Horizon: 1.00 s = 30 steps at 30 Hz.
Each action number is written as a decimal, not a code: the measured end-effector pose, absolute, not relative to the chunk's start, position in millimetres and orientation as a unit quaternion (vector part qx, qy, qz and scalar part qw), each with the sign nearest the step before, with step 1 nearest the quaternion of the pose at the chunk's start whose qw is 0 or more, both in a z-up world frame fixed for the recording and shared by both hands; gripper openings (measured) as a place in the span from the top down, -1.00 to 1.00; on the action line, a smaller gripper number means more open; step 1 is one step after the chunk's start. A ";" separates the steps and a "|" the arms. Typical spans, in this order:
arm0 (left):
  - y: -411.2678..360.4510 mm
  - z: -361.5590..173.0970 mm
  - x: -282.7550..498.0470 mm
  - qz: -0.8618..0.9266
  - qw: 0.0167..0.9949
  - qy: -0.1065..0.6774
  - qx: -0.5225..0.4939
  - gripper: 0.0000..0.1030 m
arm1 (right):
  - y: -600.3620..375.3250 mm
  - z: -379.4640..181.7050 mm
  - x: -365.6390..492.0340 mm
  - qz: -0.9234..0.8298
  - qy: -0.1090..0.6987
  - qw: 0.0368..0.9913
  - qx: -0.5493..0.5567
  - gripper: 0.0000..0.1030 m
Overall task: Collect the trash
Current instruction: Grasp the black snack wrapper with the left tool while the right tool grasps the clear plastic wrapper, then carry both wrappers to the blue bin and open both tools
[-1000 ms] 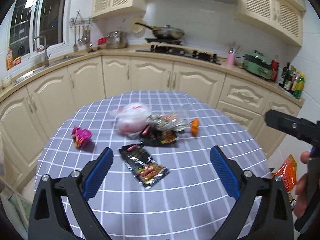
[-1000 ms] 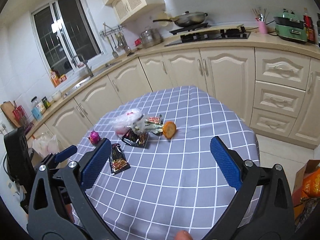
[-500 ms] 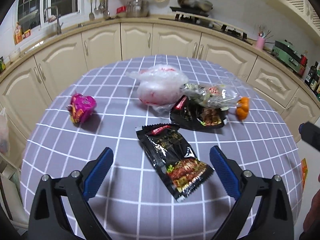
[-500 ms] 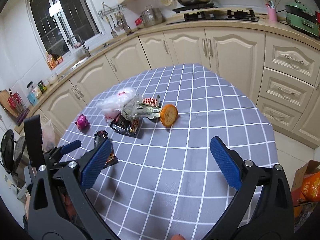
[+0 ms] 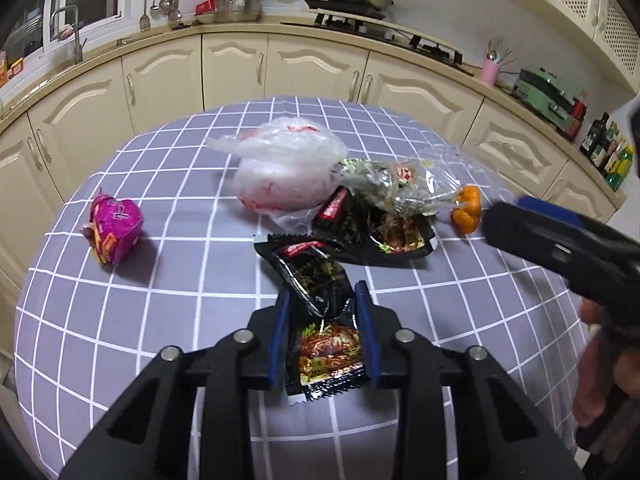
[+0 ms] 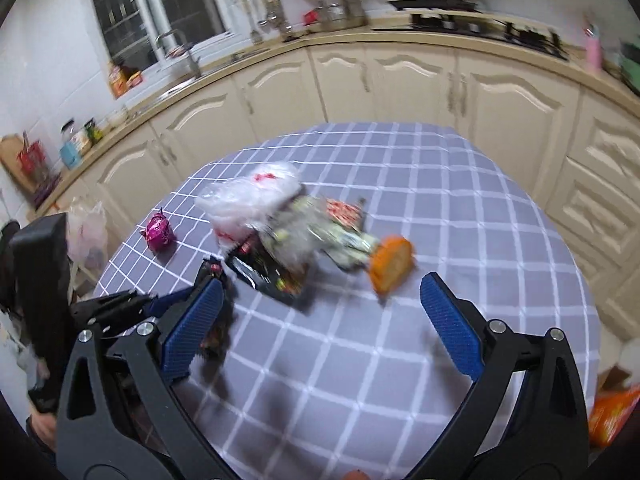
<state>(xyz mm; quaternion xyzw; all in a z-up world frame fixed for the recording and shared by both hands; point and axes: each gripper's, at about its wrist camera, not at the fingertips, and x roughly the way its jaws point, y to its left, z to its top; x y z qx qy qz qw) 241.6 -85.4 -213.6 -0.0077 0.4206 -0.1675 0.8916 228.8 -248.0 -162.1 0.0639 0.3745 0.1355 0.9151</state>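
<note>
My left gripper (image 5: pixel 323 300) is shut on a black snack wrapper (image 5: pixel 320 312) that lies on the grey checked table (image 5: pixel 180 280). Behind it lie a second black wrapper (image 5: pixel 384 236), a clear bag of wrappers (image 5: pixel 396 188), a white plastic bag (image 5: pixel 288 172), an orange peel (image 5: pixel 467 209) and a pink wrapper (image 5: pixel 114 230). My right gripper (image 6: pixel 320 296) is open and empty above the table, just in front of the orange peel (image 6: pixel 390 258). The left gripper (image 6: pixel 132 308) shows at its left.
Cream kitchen cabinets (image 5: pixel 240 64) curve around behind the table. A white bag (image 6: pixel 86 232) hangs left of the table. An orange packet (image 6: pixel 612 412) lies on the floor at the right. The right gripper (image 5: pixel 560 248) reaches in at the right of the left wrist view.
My left gripper has come down and closed on the near black wrapper. My right gripper has moved forward and lower toward the pile, still open.
</note>
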 end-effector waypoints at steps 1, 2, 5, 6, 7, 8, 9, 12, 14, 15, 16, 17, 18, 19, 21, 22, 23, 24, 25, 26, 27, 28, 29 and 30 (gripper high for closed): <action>-82.4 -213.3 241.6 -0.169 0.892 0.420 -0.014 0.43 | -242.1 -162.3 235.2 0.140 0.374 0.915 0.056 -0.88; -78.9 -212.9 241.2 -0.167 0.892 0.419 -0.019 0.43 | -234.1 -162.9 243.5 0.145 0.378 0.913 0.043 -0.88; -71.0 -213.2 240.7 -0.167 0.892 0.420 -0.031 0.43 | -211.2 -171.0 264.0 0.155 0.395 0.905 0.004 -0.87; -69.9 -213.0 240.2 -0.167 0.892 0.420 -0.032 0.43 | -205.4 -175.9 269.9 0.156 0.404 0.901 -0.011 -0.66; -69.8 -212.6 241.3 -0.168 0.892 0.419 -0.032 0.43 | -201.9 -181.3 274.9 0.156 0.416 0.896 -0.019 -0.48; -68.9 -212.3 240.6 -0.170 0.892 0.418 -0.033 0.43 | -200.9 -184.1 277.0 0.155 0.421 0.893 -0.018 0.00; -67.6 -212.2 240.2 -0.171 0.892 0.418 -0.035 0.43 | -202.5 -185.7 278.0 0.158 0.426 0.891 -0.008 0.35; -62.0 -211.4 238.7 -0.173 0.892 0.415 -0.043 0.45 | -209.9 -180.9 269.3 0.165 0.413 0.896 0.019 0.40; -58.8 -210.3 237.6 -0.172 0.894 0.411 -0.047 0.45 | -213.7 -174.6 260.1 0.172 0.401 0.899 0.029 0.41; -58.2 -209.5 236.4 -0.171 0.895 0.409 -0.048 0.45 | -215.2 -171.8 256.4 0.172 0.397 0.901 0.032 0.41; -57.6 -208.9 235.5 -0.171 0.896 0.407 -0.048 0.45 | -216.2 -168.4 253.4 0.171 0.393 0.903 0.031 0.41; -56.8 -208.1 233.6 -0.172 0.896 0.406 -0.048 0.45 | -217.8 -165.3 248.4 0.171 0.391 0.904 0.031 0.41; -56.1 -207.5 231.4 -0.172 0.897 0.404 -0.048 0.45 | -219.5 -162.7 244.6 0.172 0.390 0.904 0.032 0.41; -54.1 -207.6 229.9 -0.172 0.897 0.403 -0.049 0.45 | -221.5 -160.7 238.1 0.172 0.387 0.906 0.032 0.41; -52.1 -205.8 224.9 -0.173 0.898 0.401 -0.052 0.45 | -225.7 -157.7 228.3 0.171 0.382 0.908 0.037 0.41; -51.5 -204.2 221.3 -0.174 0.899 0.397 -0.053 0.45 | -228.3 -156.1 223.4 0.172 0.379 0.909 0.041 0.41; -50.5 -203.3 219.1 -0.174 0.900 0.396 -0.054 0.45 | -232.3 -153.5 216.0 0.171 0.373 0.911 0.047 0.41; -49.2 -201.7 215.9 -0.175 0.901 0.393 -0.055 0.45 | -235.9 -150.5 209.2 0.168 0.368 0.913 0.049 0.41; -50.2 -199.2 211.8 -0.177 0.902 0.390 -0.055 0.45 | -240.1 -146.8 201.8 0.166 0.361 0.916 0.052 0.41; -50.8 -196.9 207.9 -0.180 0.903 0.387 -0.053 0.45 | -243.9 -143.7 196.5 0.165 0.357 0.918 0.055 0.41; -52.8 -194.6 204.1 -0.182 0.904 0.384 -0.052 0.45 | -248.9 -139.5 190.0 0.164 0.351 0.920 0.060 0.41; -53.8 -192.1 202.5 -0.184 0.904 0.382 -0.052 0.45 | -253.9 -134.5 183.2 0.160 0.345 0.923 0.062 0.41; -56.4 -188.0 198.6 -0.187 0.905 0.378 -0.051 0.45 | -257.9 -130.6 177.8 0.157 0.340 0.925 0.062 0.41; -59.5 -183.6 195.0 -0.191 0.906 0.374 -0.050 0.45 | -262.7 -126.8 172.1 0.154 0.335 0.927 0.063 0.41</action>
